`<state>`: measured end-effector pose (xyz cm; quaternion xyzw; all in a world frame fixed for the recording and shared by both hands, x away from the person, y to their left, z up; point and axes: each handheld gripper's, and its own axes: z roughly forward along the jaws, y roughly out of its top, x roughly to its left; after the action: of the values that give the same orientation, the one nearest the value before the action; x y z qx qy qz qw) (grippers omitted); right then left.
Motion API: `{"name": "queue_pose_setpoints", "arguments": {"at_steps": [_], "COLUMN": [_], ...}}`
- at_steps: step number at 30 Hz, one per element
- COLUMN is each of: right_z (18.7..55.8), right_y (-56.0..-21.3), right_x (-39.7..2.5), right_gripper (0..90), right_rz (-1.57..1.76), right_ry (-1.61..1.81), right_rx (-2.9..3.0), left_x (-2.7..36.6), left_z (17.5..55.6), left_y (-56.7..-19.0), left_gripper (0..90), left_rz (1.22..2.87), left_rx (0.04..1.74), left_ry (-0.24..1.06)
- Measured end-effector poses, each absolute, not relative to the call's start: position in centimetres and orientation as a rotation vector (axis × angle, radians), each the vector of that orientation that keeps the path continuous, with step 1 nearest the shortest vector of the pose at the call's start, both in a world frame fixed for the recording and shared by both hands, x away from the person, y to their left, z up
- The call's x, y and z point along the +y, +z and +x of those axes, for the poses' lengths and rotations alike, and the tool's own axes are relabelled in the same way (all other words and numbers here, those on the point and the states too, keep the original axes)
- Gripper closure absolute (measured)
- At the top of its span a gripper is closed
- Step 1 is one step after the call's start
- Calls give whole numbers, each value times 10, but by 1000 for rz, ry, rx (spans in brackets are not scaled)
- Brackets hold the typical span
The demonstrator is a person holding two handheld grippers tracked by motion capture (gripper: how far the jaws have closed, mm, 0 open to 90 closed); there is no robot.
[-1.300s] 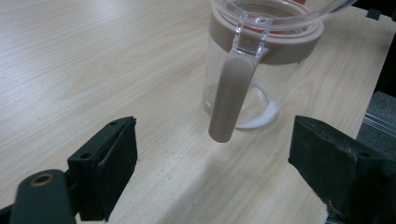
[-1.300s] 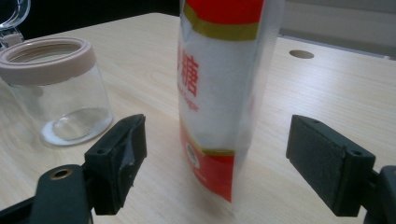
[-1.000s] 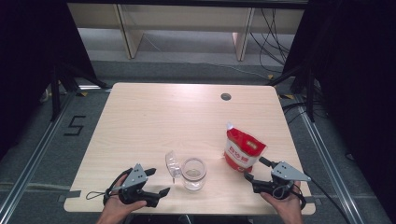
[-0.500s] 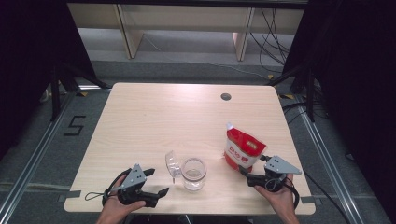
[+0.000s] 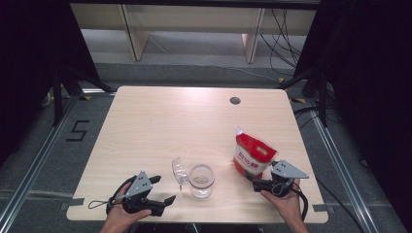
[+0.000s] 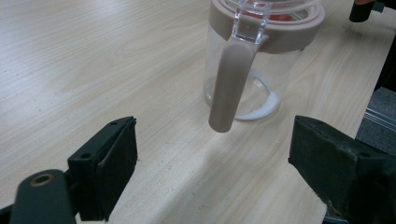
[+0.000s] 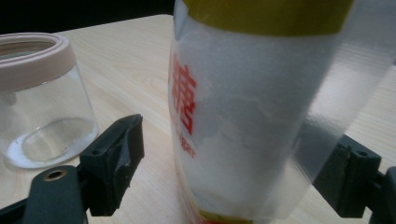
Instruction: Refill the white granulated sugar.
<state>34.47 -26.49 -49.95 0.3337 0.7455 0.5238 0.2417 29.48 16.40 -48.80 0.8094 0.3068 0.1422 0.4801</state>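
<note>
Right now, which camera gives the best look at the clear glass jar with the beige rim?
The left gripper view: the clear glass jar with the beige rim is close, showing white residue inside. The high view shows it small; the right gripper view catches it at the edge.

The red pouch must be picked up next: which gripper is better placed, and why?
Right. The right gripper is open with its jaws either side of the red pouch. The left gripper is across the table, facing the glass jar.
</note>
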Motion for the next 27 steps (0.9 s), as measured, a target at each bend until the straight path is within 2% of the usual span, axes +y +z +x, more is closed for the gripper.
{"name": "queue_pose_setpoints", "arguments": {"at_steps": [27], "right_z": [356], "right_y": [-507], "right_x": [-261], "right_gripper": [239], "right_rz": [864], "right_ry": [1481], "right_rx": [2016], "left_x": [165], "left_z": [294], "left_y": [-488], "left_gripper": [150], "left_rz": [1979], "left_rx": [741], "left_ry": [359]}}
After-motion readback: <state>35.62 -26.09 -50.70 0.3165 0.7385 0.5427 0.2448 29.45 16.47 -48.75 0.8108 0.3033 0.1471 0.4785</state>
